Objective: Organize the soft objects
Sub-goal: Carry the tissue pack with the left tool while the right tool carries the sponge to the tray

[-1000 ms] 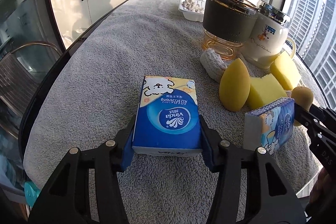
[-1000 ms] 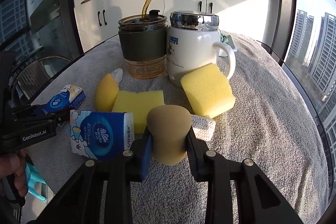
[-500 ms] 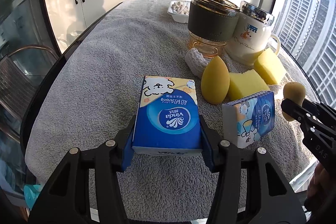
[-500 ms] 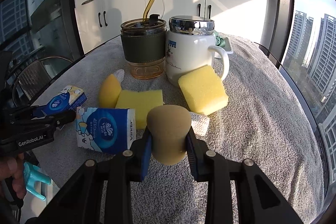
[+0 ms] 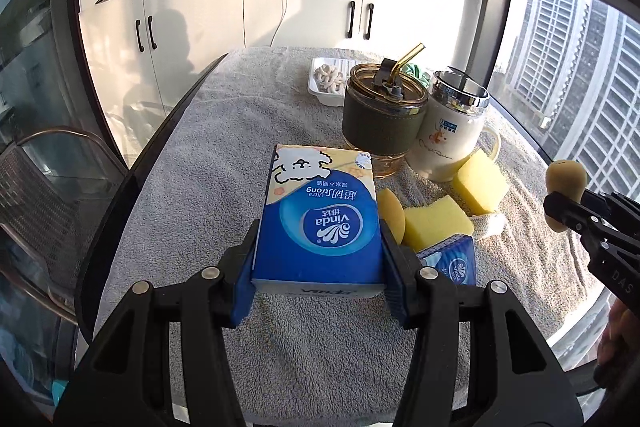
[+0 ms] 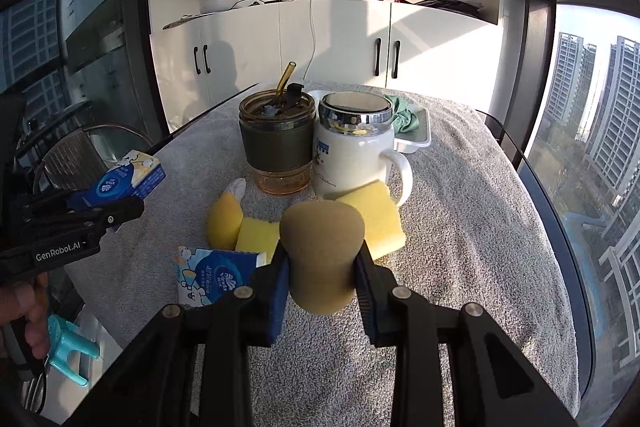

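My left gripper (image 5: 318, 269) is shut on a blue Vinda tissue pack (image 5: 318, 223) and holds it above the grey towel (image 5: 240, 147). My right gripper (image 6: 322, 279) is shut on a tan makeup sponge (image 6: 322, 255), also lifted; it shows at the right of the left wrist view (image 5: 566, 183). On the towel lie a second tissue pack (image 6: 214, 277), a yellow egg-shaped sponge (image 6: 224, 225), two yellow block sponges (image 6: 258, 239) (image 6: 376, 217) and a white knitted pad (image 5: 488, 225).
A glass cup with a dark sleeve and straw (image 6: 276, 143) and a white lidded mug (image 6: 354, 153) stand behind the sponges. Two white trays (image 5: 328, 83) (image 6: 414, 135) sit at the back. White cabinets stand beyond. The table's edges are near on the left and right.
Both grippers have risen and pulled back from the towel with their objects. The tissue pack and tan sponge are now higher above the pile.
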`<move>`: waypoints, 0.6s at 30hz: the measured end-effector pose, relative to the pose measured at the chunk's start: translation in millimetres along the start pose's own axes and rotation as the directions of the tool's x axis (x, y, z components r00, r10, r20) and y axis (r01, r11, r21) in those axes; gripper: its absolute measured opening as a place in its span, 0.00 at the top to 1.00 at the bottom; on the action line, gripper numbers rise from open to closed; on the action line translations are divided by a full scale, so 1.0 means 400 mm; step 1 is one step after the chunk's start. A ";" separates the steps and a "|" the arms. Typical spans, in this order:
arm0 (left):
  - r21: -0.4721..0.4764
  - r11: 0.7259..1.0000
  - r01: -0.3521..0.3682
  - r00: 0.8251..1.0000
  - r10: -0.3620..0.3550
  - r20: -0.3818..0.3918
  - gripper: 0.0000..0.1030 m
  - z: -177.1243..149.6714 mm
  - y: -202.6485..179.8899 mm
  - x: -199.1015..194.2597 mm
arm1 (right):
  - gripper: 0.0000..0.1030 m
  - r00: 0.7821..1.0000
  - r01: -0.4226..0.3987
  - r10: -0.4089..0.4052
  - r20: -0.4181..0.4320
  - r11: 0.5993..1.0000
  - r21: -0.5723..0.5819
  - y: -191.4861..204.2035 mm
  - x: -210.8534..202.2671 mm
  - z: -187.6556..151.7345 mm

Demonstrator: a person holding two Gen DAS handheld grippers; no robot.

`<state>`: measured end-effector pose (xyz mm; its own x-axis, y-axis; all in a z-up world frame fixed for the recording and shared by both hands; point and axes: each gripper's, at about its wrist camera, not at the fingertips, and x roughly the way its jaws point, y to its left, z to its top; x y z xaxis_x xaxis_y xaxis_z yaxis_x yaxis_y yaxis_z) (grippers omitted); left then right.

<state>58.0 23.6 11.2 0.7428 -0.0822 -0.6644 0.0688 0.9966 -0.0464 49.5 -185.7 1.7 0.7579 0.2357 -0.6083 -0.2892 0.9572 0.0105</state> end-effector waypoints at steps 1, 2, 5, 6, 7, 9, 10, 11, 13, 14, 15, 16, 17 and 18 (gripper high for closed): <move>0.008 1.000 0.000 1.000 0.000 0.014 0.52 0.015 0.001 -0.011 | 0.68 1.000 0.005 -0.004 0.014 1.000 -0.005 -0.003 -0.014 0.016; 0.016 1.000 -0.001 1.000 0.000 0.029 0.52 0.030 0.001 -0.020 | 0.68 1.000 0.008 -0.008 0.028 1.000 -0.009 -0.009 -0.029 0.034; 0.040 0.999 0.009 0.997 -0.012 0.072 0.52 0.092 0.001 -0.043 | 0.68 0.998 0.014 -0.013 0.068 1.000 -0.018 -0.030 -0.070 0.091; 0.054 0.999 0.007 0.996 -0.012 0.090 0.52 0.115 -0.001 -0.052 | 0.68 0.997 0.016 -0.014 0.081 1.000 -0.025 -0.036 -0.082 0.112; 0.063 0.998 0.007 0.994 -0.014 0.109 0.52 0.137 -0.002 -0.061 | 0.68 0.995 0.021 -0.017 0.096 0.999 -0.034 -0.042 -0.095 0.135; 0.086 0.996 0.009 0.989 -0.021 0.146 0.52 0.184 -0.002 -0.076 | 0.68 0.992 0.035 -0.029 0.119 0.998 -0.055 -0.054 -0.114 0.178; 0.098 0.995 0.009 0.986 -0.025 0.164 0.51 0.208 -0.003 -0.083 | 0.68 0.992 0.036 -0.028 0.127 0.997 -0.063 -0.061 -0.121 0.198; 0.105 0.994 0.006 0.983 -0.025 0.181 0.51 0.233 -0.002 -0.086 | 0.68 0.991 0.033 -0.024 0.134 0.997 -0.067 -0.070 -0.127 0.219; 0.119 0.993 0.004 0.978 -0.029 0.207 0.51 0.284 0.001 -0.091 | 0.68 0.988 0.041 -0.028 0.149 0.996 -0.080 -0.088 -0.134 0.259; 0.126 0.992 0.004 0.976 -0.032 0.217 0.51 0.306 0.002 -0.089 | 0.68 0.987 0.047 -0.033 0.157 0.995 -0.088 -0.095 -0.136 0.278; 0.136 0.991 0.003 0.973 -0.034 0.227 0.51 0.331 0.003 -0.088 | 0.68 0.986 0.052 -0.035 0.164 0.994 -0.095 -0.106 -0.136 0.299; 0.145 0.989 -0.001 0.971 -0.034 0.237 0.51 0.353 0.002 -0.085 | 0.68 0.985 0.054 -0.037 0.168 0.993 -0.100 -0.114 -0.133 0.316; 0.156 0.988 -0.006 0.969 -0.033 0.247 0.51 0.376 0.000 -0.082 | 0.68 0.984 0.060 -0.042 0.171 0.993 -0.105 -0.125 -0.128 0.336; 0.165 0.986 -0.012 0.967 -0.031 0.255 0.51 0.398 -0.001 -0.076 | 0.68 0.984 0.066 -0.046 0.173 0.992 -0.107 -0.135 -0.121 0.353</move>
<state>141.3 23.8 150.1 0.8854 -0.1129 -0.4508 0.1688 0.9819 0.0857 110.8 -225.0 142.6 0.8602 0.2165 -0.4618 -0.3000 0.9470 -0.1147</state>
